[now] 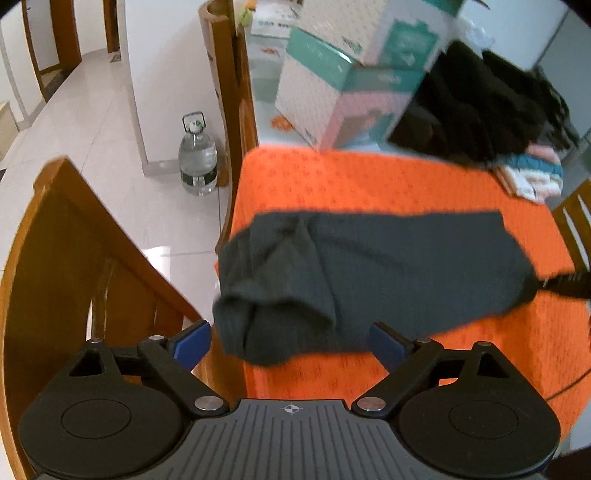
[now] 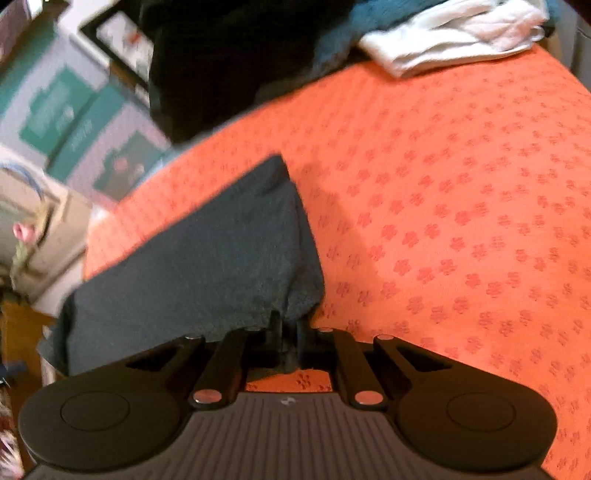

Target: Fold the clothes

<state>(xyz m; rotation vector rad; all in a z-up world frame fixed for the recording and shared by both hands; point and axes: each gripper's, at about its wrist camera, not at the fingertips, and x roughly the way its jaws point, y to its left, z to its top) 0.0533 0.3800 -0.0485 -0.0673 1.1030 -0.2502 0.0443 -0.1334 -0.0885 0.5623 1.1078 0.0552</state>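
pinching grey garment (image 2: 221, 258) edge: right hand-held gripper (image 2: 288, 332) | left hand-held gripper (image 1: 291, 343) released, garment just ahead

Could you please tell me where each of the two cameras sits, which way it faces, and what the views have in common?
Left wrist: sits on the left gripper, looking forward between its open blue-padded fingers at the dark grey garment on the orange tablecloth, with wooden chairs and a water bottle to the side.
Right wrist: sits on the right gripper, looking across the tablecloth toward piled clothes; its fingers are closed on the garment's edge.
Shared: the grey garment, the orange tablecloth, the teal-and-white boxes. No hand shows in either.
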